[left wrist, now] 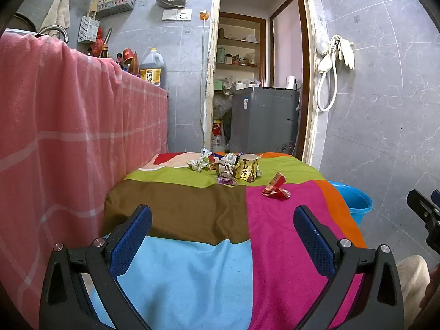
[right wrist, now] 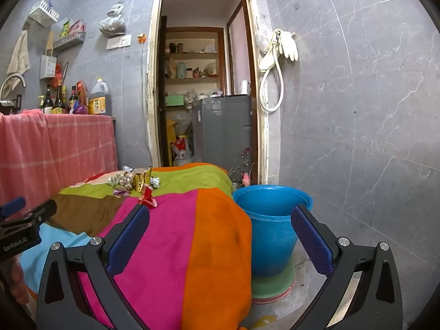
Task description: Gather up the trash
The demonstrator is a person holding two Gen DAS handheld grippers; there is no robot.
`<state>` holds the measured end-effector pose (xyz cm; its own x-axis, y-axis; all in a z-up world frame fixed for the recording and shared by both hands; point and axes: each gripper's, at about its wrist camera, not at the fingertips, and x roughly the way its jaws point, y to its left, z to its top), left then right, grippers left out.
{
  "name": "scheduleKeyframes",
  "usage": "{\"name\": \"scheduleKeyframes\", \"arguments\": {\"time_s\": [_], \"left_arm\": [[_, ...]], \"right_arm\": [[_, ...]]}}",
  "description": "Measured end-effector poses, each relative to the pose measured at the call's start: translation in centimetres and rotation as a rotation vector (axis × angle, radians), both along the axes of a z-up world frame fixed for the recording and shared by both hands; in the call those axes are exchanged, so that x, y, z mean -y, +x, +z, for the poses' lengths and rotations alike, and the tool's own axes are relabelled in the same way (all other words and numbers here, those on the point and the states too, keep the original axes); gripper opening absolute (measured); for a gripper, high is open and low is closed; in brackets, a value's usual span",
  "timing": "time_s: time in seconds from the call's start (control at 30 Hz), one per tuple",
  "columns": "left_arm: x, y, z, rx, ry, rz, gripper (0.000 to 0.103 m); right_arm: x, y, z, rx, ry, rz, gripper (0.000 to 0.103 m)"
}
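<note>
On far half of multicoloured patchwork towel-covered table: cluster of crumpled paper and foil wrappers, gold foil carton upright among them. Crumpled red wrapper lies apart, nearer, on magenta patch. Left gripper: jaws spread wide, nothing between, hovering over near table edge, well short of trash. Right gripper: jaws spread wide, empty, over table's right edge; red wrapper just beyond left finger. Blue plastic bucket on floor beside table, right.

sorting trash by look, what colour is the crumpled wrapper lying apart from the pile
Red, with some gold print: the crumpled wrapper on the pink patch, clearest in the left wrist view.
</note>
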<state>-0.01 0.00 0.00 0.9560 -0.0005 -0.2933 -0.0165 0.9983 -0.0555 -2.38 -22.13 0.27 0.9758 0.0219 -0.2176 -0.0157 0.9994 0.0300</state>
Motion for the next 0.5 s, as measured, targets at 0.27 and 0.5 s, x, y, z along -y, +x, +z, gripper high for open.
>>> {"name": "scheduleKeyframes", "arguments": {"time_s": [0.27,0.5], "left_arm": [[-0.01,0.04,0.01,-0.001,-0.001,0.000,0.101],[0.01,-0.01,-0.01,-0.002,0.000,0.000,0.101]], "right_arm": [[0.00,0.04,0.09,-0.008,-0.004,-0.001,0.103],[0.20,-0.02,0.06,-0.005,0.003,0.000,0.103]]}}
